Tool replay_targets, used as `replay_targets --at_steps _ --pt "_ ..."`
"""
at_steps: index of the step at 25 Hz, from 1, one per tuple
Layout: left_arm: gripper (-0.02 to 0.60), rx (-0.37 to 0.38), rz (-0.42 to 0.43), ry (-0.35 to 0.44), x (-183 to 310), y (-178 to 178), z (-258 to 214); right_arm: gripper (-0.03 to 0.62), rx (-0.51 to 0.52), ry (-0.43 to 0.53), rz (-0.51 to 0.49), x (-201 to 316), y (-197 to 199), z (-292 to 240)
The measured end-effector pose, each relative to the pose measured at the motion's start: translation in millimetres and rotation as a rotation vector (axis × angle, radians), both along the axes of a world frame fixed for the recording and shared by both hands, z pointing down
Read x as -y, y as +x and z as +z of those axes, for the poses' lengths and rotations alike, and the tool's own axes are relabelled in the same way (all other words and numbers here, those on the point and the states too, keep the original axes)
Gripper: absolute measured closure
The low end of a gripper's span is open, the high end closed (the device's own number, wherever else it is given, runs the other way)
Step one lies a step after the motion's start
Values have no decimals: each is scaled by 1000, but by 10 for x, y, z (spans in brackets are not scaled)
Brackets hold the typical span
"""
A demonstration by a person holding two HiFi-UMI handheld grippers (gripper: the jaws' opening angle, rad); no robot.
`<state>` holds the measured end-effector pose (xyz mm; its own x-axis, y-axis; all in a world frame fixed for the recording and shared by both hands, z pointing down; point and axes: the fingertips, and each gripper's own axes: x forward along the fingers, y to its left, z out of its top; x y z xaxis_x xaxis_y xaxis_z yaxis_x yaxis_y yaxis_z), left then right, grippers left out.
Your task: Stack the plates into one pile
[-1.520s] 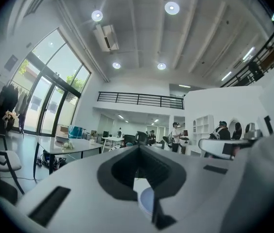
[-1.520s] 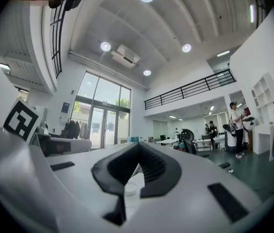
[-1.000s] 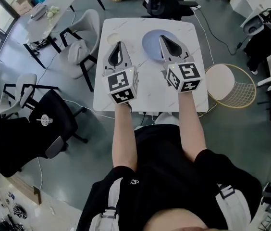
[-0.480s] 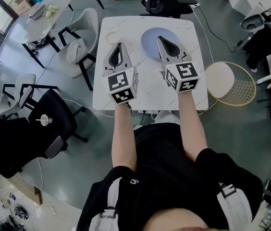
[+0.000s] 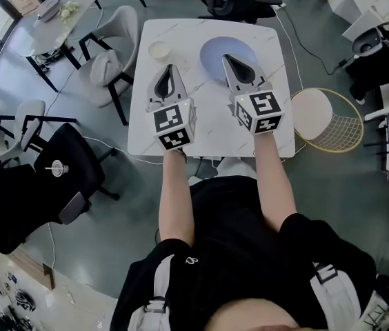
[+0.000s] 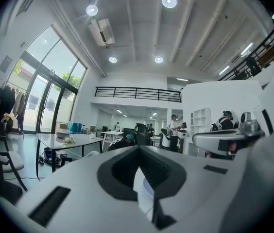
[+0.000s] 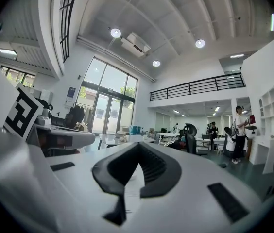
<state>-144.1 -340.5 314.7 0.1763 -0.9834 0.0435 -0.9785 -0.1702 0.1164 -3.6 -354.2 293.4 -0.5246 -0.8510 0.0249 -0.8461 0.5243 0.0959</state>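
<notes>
My left gripper (image 6: 139,149) points level. Its two fingers (image 6: 113,174) are pressed together at the tips, and nothing is held between them. In the small gap behind the tips I see a bit of white and pale blue, too small to tell what it is. My right gripper (image 6: 224,141) is close by on the right. Far off are big windows (image 6: 47,93), a long table (image 6: 76,141) and people (image 6: 175,128) standing.

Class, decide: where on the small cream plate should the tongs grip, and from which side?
Grip the small plate by its near rim, probably with the left tongs, coming low from the person's side. It lies flat on the table, so only the thin edge offers a hold; the shut tongs must open first.
</notes>
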Motion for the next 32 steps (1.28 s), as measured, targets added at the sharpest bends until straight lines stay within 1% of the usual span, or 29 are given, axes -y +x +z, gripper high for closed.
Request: replay_targets --at_steps 4,15,23,32 --pt "566 -10 2 -14 33 4 56 588 -3 -14 -7 34 -13 49" --pt "566 -4 -18 -31 104 -109 110 588 -13 -24 -46 129 -159 88" --pt "566 -3 -32 -60 147 -202 218 588 -59 -32 -77 178 -321 191" --pt "566 8 -30 -67 210 -223 236 588 -48 -34 -73 266 -322 195"
